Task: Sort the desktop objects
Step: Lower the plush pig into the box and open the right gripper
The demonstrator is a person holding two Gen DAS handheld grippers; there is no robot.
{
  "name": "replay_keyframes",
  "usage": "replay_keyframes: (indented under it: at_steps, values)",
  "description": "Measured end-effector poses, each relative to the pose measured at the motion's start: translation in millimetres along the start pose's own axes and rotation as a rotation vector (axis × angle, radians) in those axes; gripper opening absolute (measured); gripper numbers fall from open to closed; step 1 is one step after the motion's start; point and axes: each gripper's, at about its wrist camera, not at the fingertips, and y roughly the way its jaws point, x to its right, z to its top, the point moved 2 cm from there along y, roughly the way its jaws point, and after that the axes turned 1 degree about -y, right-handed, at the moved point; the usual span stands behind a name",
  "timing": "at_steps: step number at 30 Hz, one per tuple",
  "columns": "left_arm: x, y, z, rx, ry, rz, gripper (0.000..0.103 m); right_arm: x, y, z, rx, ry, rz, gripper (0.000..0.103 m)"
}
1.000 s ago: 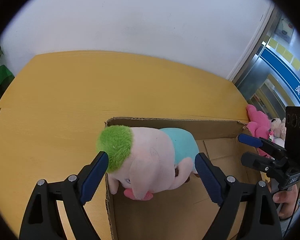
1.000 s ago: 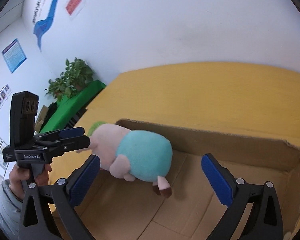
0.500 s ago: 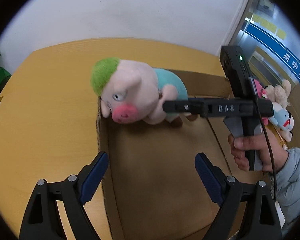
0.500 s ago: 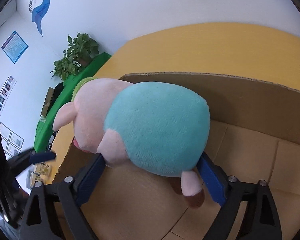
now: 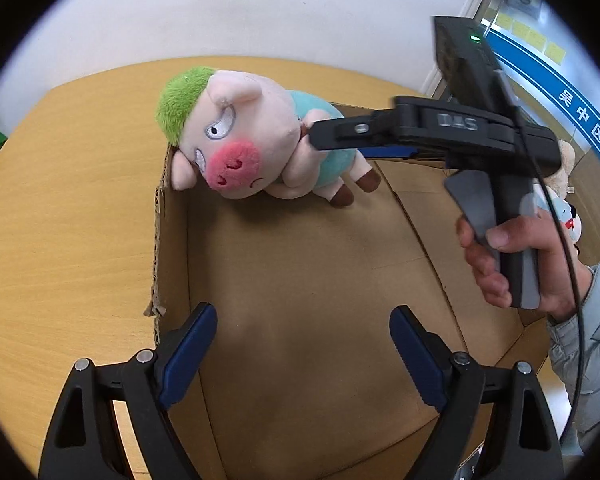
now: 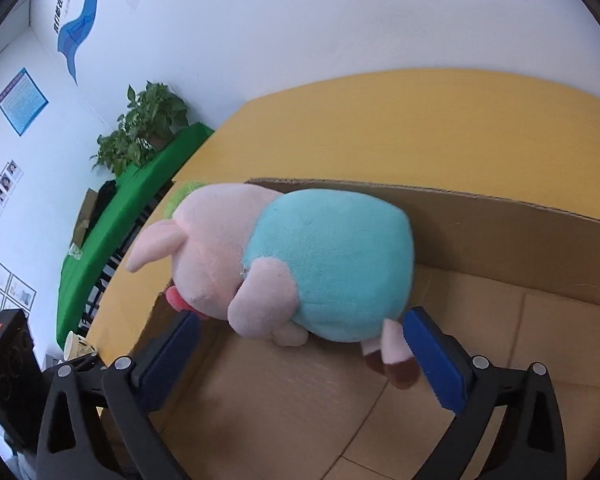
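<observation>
A plush pig [image 5: 256, 144] with green hair and a teal shirt hangs over the far left corner of an open cardboard box [image 5: 300, 280]. My right gripper [image 6: 300, 344] is shut on the pig [image 6: 300, 264], its blue pads pressing the teal body from both sides; it reaches in from the right in the left wrist view [image 5: 324, 136]. My left gripper [image 5: 302, 344] is open and empty, above the near part of the box floor.
The box stands on a yellow wooden table [image 5: 68, 208] by a white wall. Other plush toys [image 5: 568, 200] lie beyond the box's right side. A green-covered table [image 6: 120, 216] and a potted plant [image 6: 144, 128] stand past the table's left edge.
My left gripper let go of the pig and drew back toward the near side of the box. My right gripper closed on the pig's body and holds it.
</observation>
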Motion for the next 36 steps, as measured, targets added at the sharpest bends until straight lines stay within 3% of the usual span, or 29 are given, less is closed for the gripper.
replay_keyframes:
  at_steps: [5,7,10,15,16,17,22,25,28,30,33,36]
  values:
    - [17.2,7.4,-5.7,0.006,0.036,0.044,0.089,-6.3,24.9,5.5,0.003,-0.042,-0.066,0.102]
    - [24.1,10.2,-9.1,0.006,0.05,0.063,0.089,-7.9,26.1,3.4,0.018,-0.066,-0.084,0.086]
    - [30.6,9.5,-13.8,0.01,0.054,0.076,0.089,-8.4,16.0,1.2,0.05,-0.055,-0.11,0.075]
    - [30.7,9.2,-17.0,0.016,0.039,0.074,0.089,-15.4,-2.7,0.8,0.075,-0.045,-0.212,0.067]
    - [30.4,11.0,-16.2,0.016,0.037,0.074,0.089,-16.5,-4.8,1.4,0.075,-0.035,-0.219,0.059]
    - [31.1,11.7,-16.4,0.016,0.038,0.079,0.089,-18.5,-4.6,2.3,0.07,-0.023,-0.217,0.059]
    - [34.4,17.8,-13.8,0.011,0.037,0.097,0.089,-33.2,12.4,-0.6,0.037,-0.045,-0.242,0.066]
    - [34.3,15.9,-15.0,0.016,0.021,0.074,0.089,-29.7,0.2,-2.1,0.043,0.002,-0.178,0.08]
    - [32.8,11.3,-18.7,0.019,-0.016,0.039,0.089,-32.8,-45.8,-5.1,0.107,0.027,-0.141,0.087]
    - [30.6,5.4,-19.3,0.014,-0.022,0.035,0.089,-38.1,-83.3,-14.8,0.151,0.007,-0.132,0.103]
    - [33.8,9.3,-24.3,0.013,-0.012,0.05,0.089,-44.1,-150.1,-48.5,0.213,-0.026,-0.147,0.103]
    - [39.1,0.4,-30.1,0.022,-0.001,0.087,0.089,-35.9,-195.7,-98.5,0.216,-0.047,-0.242,0.103]
